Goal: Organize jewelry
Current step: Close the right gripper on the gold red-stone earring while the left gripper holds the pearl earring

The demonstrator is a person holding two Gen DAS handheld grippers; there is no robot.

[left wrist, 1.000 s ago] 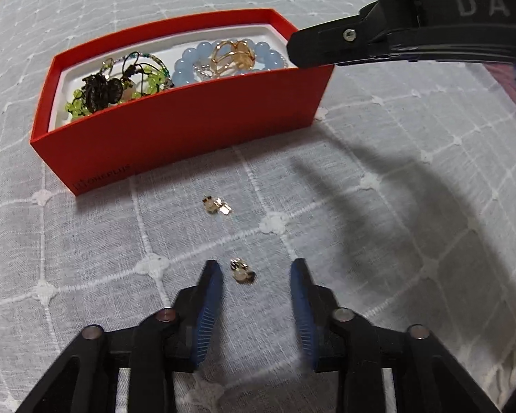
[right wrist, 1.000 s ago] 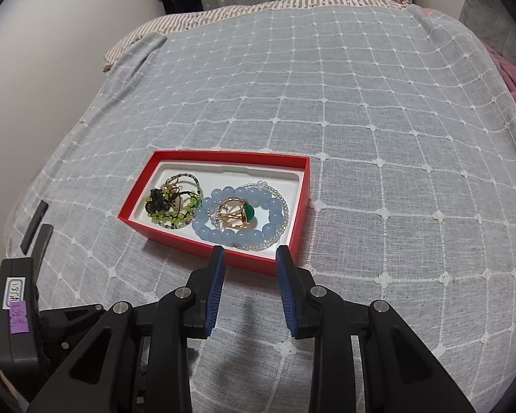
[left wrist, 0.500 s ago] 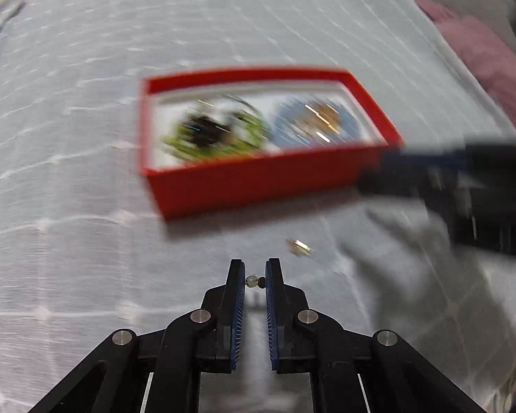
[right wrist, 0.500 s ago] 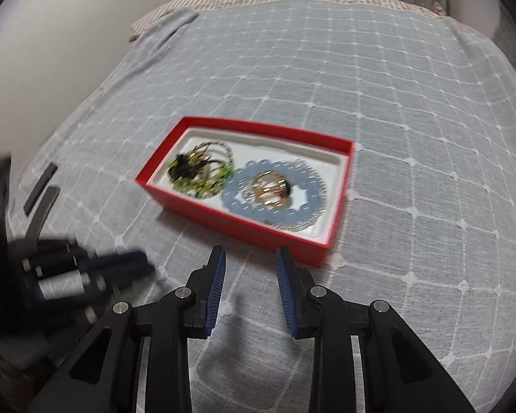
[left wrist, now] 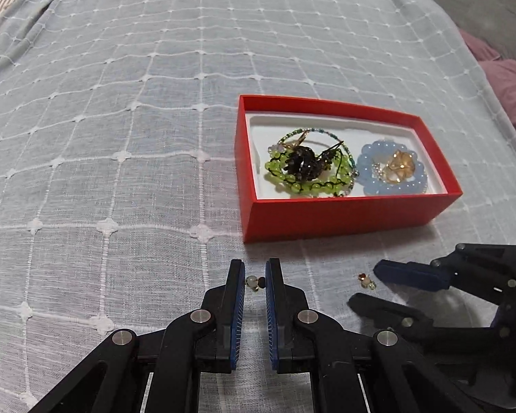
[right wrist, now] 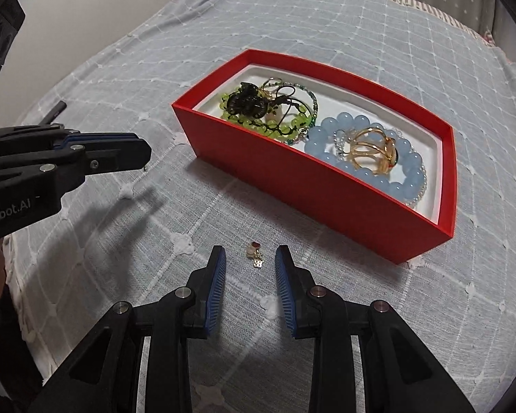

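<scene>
So: grey cotton bedspread with white stitched grid [left wrist: 120,179], open red cardboard box [left wrist: 344,211] on it holding beaded bracelets. Left gripper [left wrist: 255,284] pinches a small pearl-and-gold earring [left wrist: 254,282] off the cloth. Right gripper [right wrist: 250,261] wide apart, straddling second small gold earring [right wrist: 255,253] lying just short of the box

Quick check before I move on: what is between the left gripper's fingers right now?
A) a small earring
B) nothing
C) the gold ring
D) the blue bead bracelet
A: the left gripper is shut on a small earring, while the bracelet and ring lie in the red box.
</scene>
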